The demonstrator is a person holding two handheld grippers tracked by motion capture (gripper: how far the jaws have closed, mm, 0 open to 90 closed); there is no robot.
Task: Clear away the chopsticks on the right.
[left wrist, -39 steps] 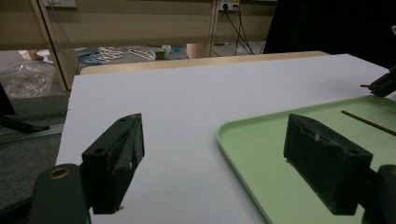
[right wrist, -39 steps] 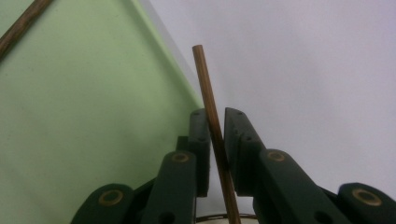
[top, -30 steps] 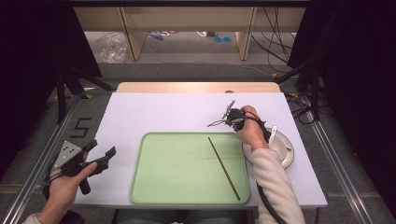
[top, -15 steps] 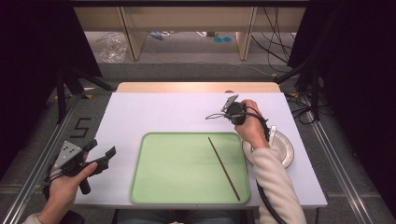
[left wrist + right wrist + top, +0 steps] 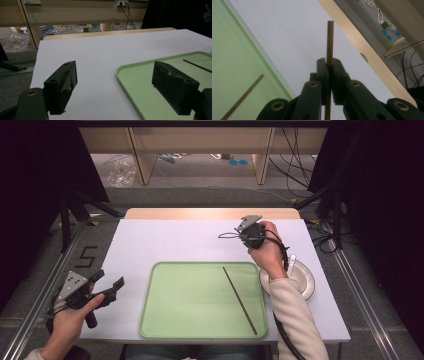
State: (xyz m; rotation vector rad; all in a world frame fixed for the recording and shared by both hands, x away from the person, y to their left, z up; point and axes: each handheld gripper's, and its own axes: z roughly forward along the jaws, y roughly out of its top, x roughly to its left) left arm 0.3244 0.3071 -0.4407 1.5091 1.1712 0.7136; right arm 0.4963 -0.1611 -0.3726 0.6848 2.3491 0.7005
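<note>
Now, nearest, the left gripper [image 5: 107, 287] is being held just left of the green tray [image 5: 200, 330], jaws spread wide with nothing between them. On the tray, toward its right side, one brown chopstick [image 5: 240, 300] is lying at a slant. Just right of the tray, a white plate [image 5: 302, 282] is sitting. Beyond the tray's far right corner, a second chopstick [image 5: 329, 42] is being pinched between the nearly closed jaws of the right gripper [image 5: 328, 62], above the white tabletop [image 5: 175, 240].
</note>
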